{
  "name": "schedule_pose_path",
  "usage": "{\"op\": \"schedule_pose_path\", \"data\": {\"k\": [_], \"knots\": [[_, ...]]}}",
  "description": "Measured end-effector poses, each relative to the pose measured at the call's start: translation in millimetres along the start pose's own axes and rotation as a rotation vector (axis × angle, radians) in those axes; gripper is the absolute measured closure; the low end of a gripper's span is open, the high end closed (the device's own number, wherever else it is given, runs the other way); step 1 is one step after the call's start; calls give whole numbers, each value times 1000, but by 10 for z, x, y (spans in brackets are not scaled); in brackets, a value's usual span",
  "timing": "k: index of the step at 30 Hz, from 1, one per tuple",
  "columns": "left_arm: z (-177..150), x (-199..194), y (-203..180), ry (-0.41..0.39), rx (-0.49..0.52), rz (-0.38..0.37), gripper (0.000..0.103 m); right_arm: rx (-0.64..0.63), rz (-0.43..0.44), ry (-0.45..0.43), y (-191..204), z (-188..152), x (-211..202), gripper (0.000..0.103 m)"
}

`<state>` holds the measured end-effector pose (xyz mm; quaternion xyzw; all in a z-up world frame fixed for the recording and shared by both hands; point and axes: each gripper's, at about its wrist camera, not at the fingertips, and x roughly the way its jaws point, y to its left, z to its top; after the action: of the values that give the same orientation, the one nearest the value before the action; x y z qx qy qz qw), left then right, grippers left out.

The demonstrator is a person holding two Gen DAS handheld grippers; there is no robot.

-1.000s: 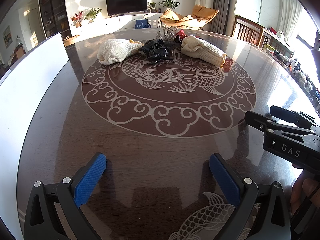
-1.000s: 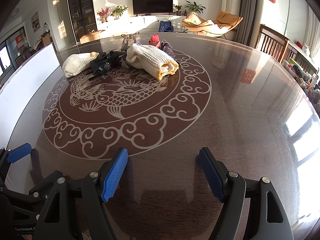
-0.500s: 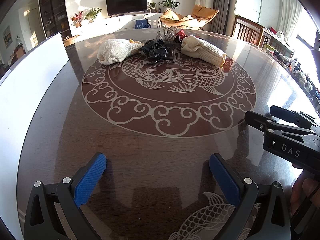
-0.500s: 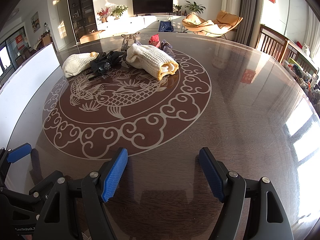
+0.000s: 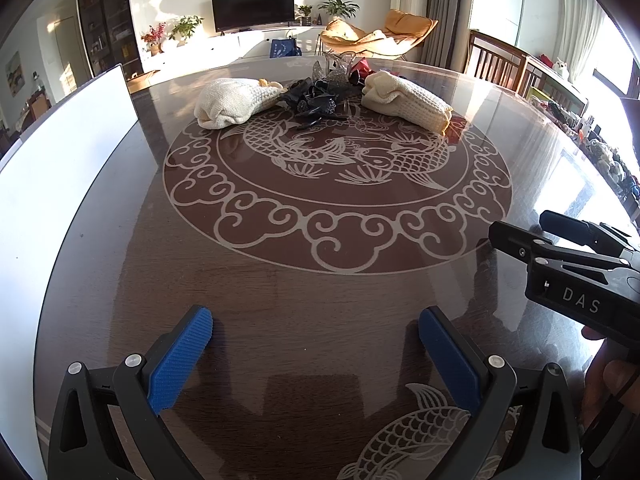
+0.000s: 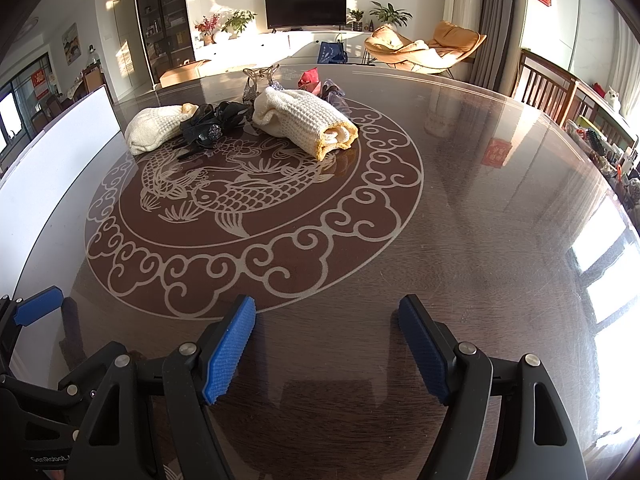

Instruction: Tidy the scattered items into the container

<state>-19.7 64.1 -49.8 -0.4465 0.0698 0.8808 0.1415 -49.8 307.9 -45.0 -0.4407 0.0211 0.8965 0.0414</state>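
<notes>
Two rolled cream towels lie at the far side of the round table: one on the left [image 5: 232, 102] [image 6: 154, 130], one on the right [image 5: 406, 100] [image 6: 304, 118]. A black hair bow [image 5: 312, 100] [image 6: 212, 124] lies between them. Behind stand a clear glass piece [image 6: 260, 80] and a red item [image 6: 310, 78]. A white container wall [image 5: 60, 184] [image 6: 56, 168] stands at the left. My left gripper [image 5: 316, 340] and right gripper [image 6: 326, 334] are both open and empty, low over the near table edge, far from the items.
The dark glass tabletop [image 5: 320, 272] has a fish and cloud pattern. The right gripper's body shows at the right of the left wrist view [image 5: 572, 272]. Wooden chairs [image 6: 544, 84] stand at the far right. A TV and lounge chair are beyond the table.
</notes>
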Motion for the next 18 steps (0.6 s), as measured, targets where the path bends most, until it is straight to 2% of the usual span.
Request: {"op": "schedule_pose_path", "data": {"k": [18], "knots": [[-5,-16,17,-5,-6,-9,0,-1,-1,0,3,0,-1,28]]}}
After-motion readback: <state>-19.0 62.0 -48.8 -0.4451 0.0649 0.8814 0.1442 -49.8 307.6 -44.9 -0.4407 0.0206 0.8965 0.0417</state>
